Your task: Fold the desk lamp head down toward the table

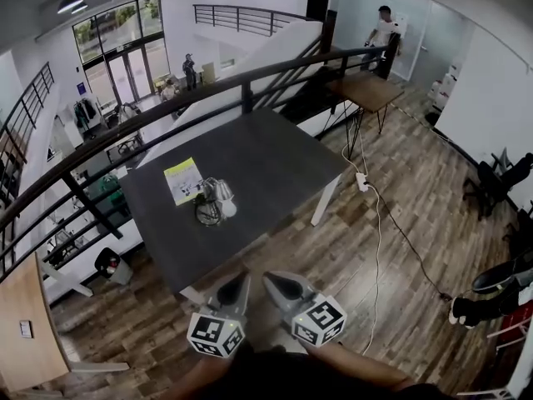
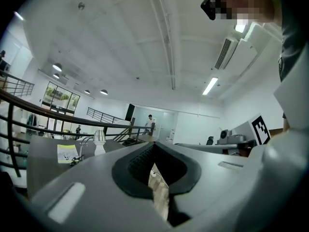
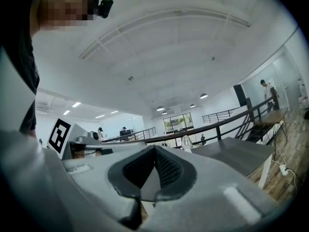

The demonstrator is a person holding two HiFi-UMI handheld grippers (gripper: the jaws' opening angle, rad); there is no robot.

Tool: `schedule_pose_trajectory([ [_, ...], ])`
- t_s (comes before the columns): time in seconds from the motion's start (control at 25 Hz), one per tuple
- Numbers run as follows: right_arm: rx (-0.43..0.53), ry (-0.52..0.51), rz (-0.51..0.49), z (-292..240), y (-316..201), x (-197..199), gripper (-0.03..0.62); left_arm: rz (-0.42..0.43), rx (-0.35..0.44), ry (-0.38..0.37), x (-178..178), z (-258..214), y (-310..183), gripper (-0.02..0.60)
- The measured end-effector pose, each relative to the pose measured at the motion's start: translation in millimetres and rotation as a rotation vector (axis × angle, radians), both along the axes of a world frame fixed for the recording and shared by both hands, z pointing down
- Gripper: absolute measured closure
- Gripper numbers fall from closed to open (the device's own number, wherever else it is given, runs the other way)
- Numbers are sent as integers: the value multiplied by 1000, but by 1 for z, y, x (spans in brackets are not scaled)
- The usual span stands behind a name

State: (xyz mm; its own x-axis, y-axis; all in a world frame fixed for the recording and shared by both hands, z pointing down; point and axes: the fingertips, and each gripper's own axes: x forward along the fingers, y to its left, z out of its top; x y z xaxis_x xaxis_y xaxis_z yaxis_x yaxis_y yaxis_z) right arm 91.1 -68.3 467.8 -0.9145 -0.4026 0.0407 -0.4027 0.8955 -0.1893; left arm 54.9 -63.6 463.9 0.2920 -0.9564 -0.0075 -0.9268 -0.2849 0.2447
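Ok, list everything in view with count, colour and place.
table: one, dark grey, before the railing
desk lamp: one, silvery white, on the table's left part
booklet: one, yellow-green, on the table beside the lamp
cable: one, black, coiled at the lamp
railing: one, black, behind the table
small table: one, brown, far right
cord: one, white, trailing right of the table
person: one, white top, far back
left gripper: one, grey, low in head view, shut, empty
right gripper: one, grey, beside it, shut, empty

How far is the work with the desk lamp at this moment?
Done: nothing; the lamp stands unfolded on the table. In hand: left tool and right tool, shut and empty, away from the lamp. Left: grasp the lamp, fold its head down.
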Motion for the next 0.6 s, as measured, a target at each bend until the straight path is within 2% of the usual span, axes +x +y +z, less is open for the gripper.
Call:
schedule_pose_trajectory([
  [0.28, -9, 10, 67, 3, -51, -26, 586, 62, 15, -3, -29, -3, -54, 581],
  [0.36, -13, 10, 78, 4, -67, -40, 584, 76, 23, -10, -44, -6, -70, 581],
  [0.52, -17, 19, 93, 6, -99, -81, 581, 110, 57, -75, -79, -15, -102, 581],
  [0.6, -21, 21, 103, 5, -114, -100, 577, 126, 58, -72, -97, -18, -117, 581],
])
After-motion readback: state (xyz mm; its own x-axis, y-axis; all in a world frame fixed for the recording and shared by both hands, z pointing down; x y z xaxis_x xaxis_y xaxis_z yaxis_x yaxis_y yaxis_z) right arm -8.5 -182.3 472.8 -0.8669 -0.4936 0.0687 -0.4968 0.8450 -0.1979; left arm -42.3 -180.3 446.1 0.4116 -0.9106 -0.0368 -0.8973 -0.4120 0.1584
